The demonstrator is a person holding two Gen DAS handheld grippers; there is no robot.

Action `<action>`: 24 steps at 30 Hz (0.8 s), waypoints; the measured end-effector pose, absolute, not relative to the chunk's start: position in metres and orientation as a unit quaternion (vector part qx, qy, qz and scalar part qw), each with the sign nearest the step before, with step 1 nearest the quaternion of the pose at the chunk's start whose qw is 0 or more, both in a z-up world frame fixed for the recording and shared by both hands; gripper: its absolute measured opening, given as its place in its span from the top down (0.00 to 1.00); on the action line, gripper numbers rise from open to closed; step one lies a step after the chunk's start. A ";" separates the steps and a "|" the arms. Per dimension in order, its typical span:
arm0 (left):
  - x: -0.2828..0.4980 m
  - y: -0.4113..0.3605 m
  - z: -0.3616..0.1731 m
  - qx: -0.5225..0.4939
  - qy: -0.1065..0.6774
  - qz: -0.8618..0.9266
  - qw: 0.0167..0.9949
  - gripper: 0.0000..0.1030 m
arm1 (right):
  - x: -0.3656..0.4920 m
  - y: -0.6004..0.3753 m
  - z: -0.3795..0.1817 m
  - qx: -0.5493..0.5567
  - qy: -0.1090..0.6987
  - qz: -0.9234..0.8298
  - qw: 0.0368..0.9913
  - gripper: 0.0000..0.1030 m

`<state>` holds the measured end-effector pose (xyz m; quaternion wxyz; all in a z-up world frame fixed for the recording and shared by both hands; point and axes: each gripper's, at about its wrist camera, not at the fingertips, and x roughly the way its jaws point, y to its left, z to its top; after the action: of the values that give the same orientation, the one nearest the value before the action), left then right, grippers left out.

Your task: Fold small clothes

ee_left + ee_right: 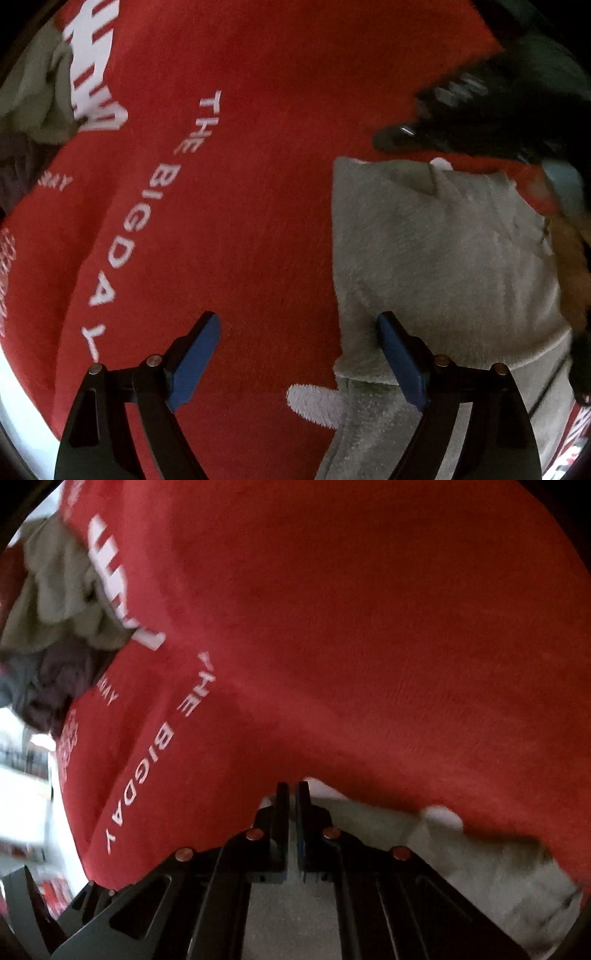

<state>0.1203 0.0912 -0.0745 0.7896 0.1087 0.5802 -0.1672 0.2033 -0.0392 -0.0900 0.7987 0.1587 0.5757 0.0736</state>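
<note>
Left hand-held gripper (297, 356): jaws wide apart, holding nothing. Its blue pads (194, 363) hang over the red cloth (258, 184); the right-side pad sits over the edge of the grey garment (443, 266). Grey garment lies flat on the red cloth, right of white lettering "THE BIGDAY" (142, 221).

Right hand-held gripper (292, 794): jaws nearly together at the grey garment's (369, 823) far edge; whether fabric is pinched between them, cannot tell. Heap of pale and dark clothes (55, 609) at upper left, on the red cloth (351, 627).
</note>
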 end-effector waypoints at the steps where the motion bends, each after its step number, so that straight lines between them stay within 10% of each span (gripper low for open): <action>1: 0.119 0.089 -0.070 0.110 0.577 -0.171 0.791 0.15 | 0.194 -0.044 -0.085 0.166 0.574 0.072 0.799 0.95; 8: 0.109 0.052 -0.059 0.137 0.566 -0.201 0.788 0.15 | 0.071 -0.116 -0.060 0.170 0.571 -0.028 0.803 0.94; 13: 0.101 0.035 -0.085 0.175 0.580 -0.183 0.774 0.15 | -0.019 -0.173 -0.084 0.203 0.613 -0.137 0.751 0.60; 24: 0.080 0.017 -0.063 0.189 0.578 -0.172 0.775 0.15 | -0.099 -0.258 -0.097 0.479 0.480 -0.191 0.710 0.58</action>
<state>0.0798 0.0166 -0.0629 0.7751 0.1886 0.5780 -0.1720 -0.0995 -0.2580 -0.0970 0.7098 0.4793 0.4796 -0.1907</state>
